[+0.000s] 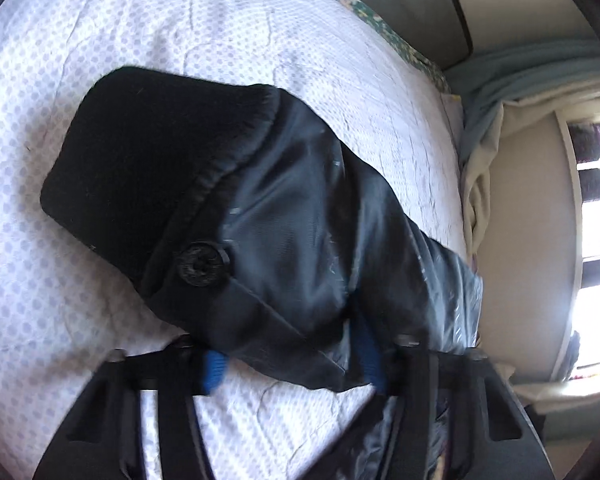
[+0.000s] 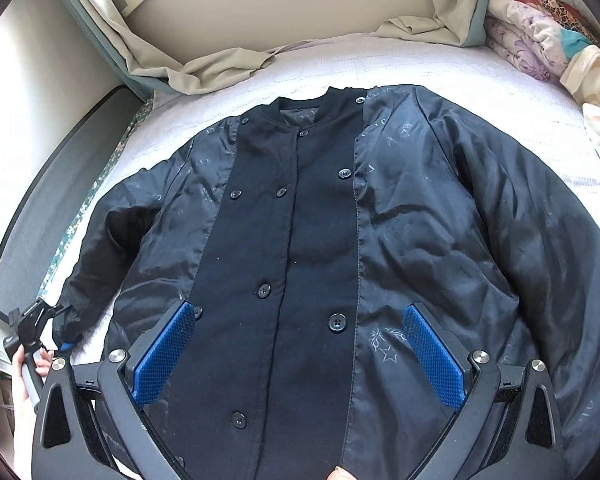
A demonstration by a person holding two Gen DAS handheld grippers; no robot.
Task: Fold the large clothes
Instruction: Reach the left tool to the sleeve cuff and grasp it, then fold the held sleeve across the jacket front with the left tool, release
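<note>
A dark navy jacket (image 2: 320, 220) lies spread flat on the white bed, collar at the far side, buttons down its front. My right gripper (image 2: 300, 356) hovers open above its lower front, blue pads (image 2: 164, 352) wide apart. My left gripper (image 1: 296, 364) is at the end of the jacket's left sleeve (image 1: 300, 216); the sleeve end lies between its blue pads (image 1: 214, 372), with the knit cuff (image 1: 148, 168) and a button beyond. It also shows in the right wrist view (image 2: 40, 320) at the sleeve's end.
The white dotted bedspread (image 1: 180, 40) covers the bed. A dark headboard panel (image 2: 40, 208) runs along the left. Beige cloth (image 2: 204, 60) and folded quilts (image 2: 540, 40) lie at the far edge. A bright window (image 1: 596, 280) is at the right.
</note>
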